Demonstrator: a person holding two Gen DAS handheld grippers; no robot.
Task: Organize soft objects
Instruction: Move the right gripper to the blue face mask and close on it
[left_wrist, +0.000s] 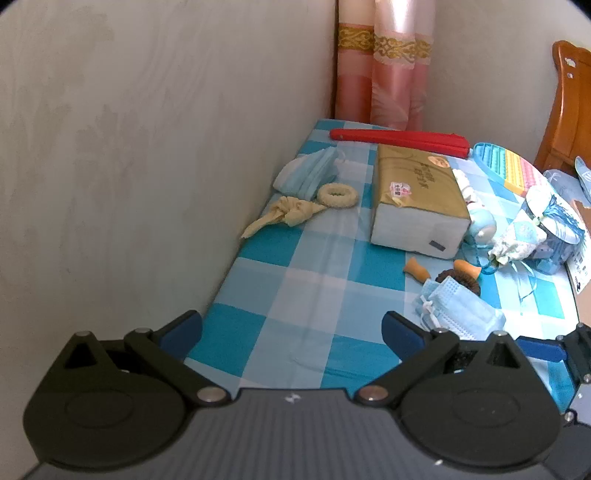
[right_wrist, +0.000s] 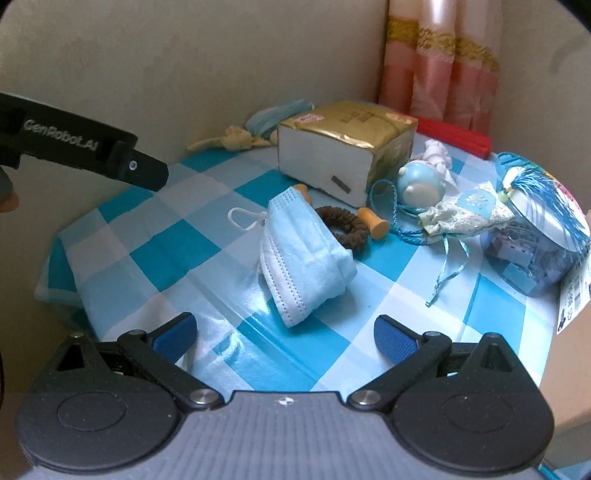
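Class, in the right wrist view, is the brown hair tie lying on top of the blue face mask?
No: the brown hair tie lies on the tablecloth, partly hidden behind the blue face mask.

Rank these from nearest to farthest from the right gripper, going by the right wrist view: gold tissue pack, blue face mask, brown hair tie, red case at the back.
From the right gripper, open above the cloth:
1. Blue face mask, straight ahead, nearest.
2. Brown hair tie, just behind the mask, partly under it.
3. Gold tissue pack, centre back.
4. Red case, far right back by the curtain.

Soft, even indoor light; mild glare on tablecloth; fisheye bending, dark vignette corners; slightly soft focus.
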